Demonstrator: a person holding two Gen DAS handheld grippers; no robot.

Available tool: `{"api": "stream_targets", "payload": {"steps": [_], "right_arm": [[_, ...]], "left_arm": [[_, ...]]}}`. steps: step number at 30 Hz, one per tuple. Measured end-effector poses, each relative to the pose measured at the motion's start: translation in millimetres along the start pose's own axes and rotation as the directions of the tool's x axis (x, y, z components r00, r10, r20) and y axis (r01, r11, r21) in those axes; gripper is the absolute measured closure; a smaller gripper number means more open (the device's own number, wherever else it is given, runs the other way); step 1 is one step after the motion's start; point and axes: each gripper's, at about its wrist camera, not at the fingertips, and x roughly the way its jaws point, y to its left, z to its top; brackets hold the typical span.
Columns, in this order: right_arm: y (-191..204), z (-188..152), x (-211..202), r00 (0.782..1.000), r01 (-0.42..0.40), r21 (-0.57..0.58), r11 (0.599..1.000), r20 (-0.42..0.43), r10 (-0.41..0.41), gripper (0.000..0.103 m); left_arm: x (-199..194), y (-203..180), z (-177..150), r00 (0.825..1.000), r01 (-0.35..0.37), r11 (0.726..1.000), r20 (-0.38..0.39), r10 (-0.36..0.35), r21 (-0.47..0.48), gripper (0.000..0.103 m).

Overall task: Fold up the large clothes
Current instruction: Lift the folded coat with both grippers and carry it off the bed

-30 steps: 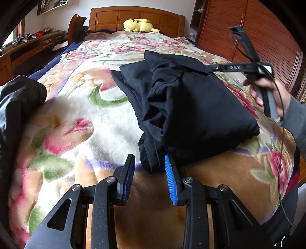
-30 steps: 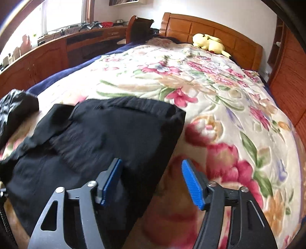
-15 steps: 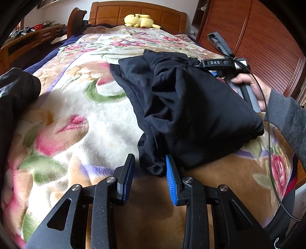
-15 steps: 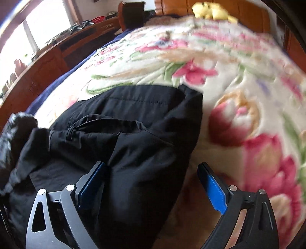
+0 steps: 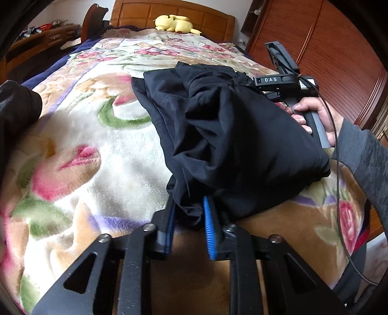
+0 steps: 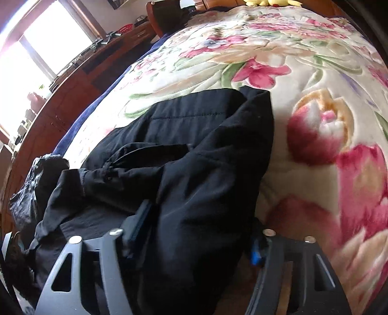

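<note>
A large black garment (image 5: 230, 135) lies folded in a bundle on the floral blanket (image 5: 84, 145) of the bed. My left gripper (image 5: 188, 213) is open, its blue-padded jaws on either side of the garment's near bottom edge. My right gripper (image 6: 198, 232) is wide open and straddles the garment's right side (image 6: 194, 169); the cloth bulges up between its fingers and hides most of the blue pads. In the left wrist view the right gripper's body (image 5: 286, 82) shows at the garment's far right, held by a hand.
A second dark garment (image 5: 17, 109) lies at the bed's left edge, also in the right wrist view (image 6: 29, 193). A yellow plush toy (image 5: 174, 23) sits by the wooden headboard. A wooden wardrobe (image 5: 327, 48) stands right, a wooden dresser (image 6: 72, 84) left.
Both grippers have moved forward onto the garment. The left jaws now reach around its bottom edge; the right jaws have slid over its side, cloth now filling the gap.
</note>
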Motion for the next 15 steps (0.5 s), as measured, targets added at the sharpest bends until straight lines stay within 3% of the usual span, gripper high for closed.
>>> {"api": "stream_targets", "payload": {"steps": [4,8,15], "right_arm": [[12,-1,-14,0.998,0.047,-0.032,0.998,0.035,-0.045,0.067],[20,-6,-31,0.996,0.058,-0.041,0.997,0.065,-0.055,0.073],[51,-24,-67,0.989,0.078,-0.108,0.991,0.134,-0.063,0.078]], "left_arm": [[-8,-3,-1,0.999,0.007,1.000,0.036,-0.007,0.020,0.093],[-24,5,0,0.995,0.043,0.999,0.087,-0.041,-0.024,0.095],[-68,9,0,0.979,0.014,0.998,0.204,-0.003,-0.053,0.097]]}}
